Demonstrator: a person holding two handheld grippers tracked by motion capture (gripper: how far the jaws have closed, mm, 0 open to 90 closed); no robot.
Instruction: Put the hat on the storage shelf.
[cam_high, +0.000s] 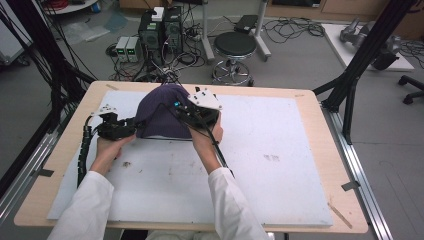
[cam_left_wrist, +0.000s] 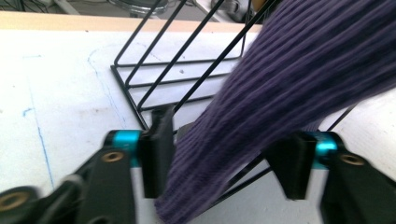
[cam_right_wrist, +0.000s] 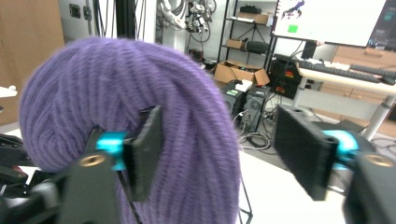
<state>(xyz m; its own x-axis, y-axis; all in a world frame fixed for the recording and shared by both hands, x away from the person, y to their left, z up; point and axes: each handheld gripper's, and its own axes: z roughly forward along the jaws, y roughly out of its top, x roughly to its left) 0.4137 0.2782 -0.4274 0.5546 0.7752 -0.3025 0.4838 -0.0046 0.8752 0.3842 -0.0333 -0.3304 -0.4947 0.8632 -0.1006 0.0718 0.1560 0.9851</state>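
High view: a purple knit hat (cam_high: 159, 116) sits on a black wire stand near the far edge of the table (cam_high: 310, 195), left of its middle. The left hand-held gripper (cam_high: 131, 127) and right hand-held gripper (cam_high: 192, 119) flank it.

Left gripper view: jaws released, hat fabric (cam_left_wrist: 261, 102) between them over the wire stand (cam_left_wrist: 154, 79).

Right gripper view: jaws released, the hat (cam_right_wrist: 107, 98) against 1 pad.
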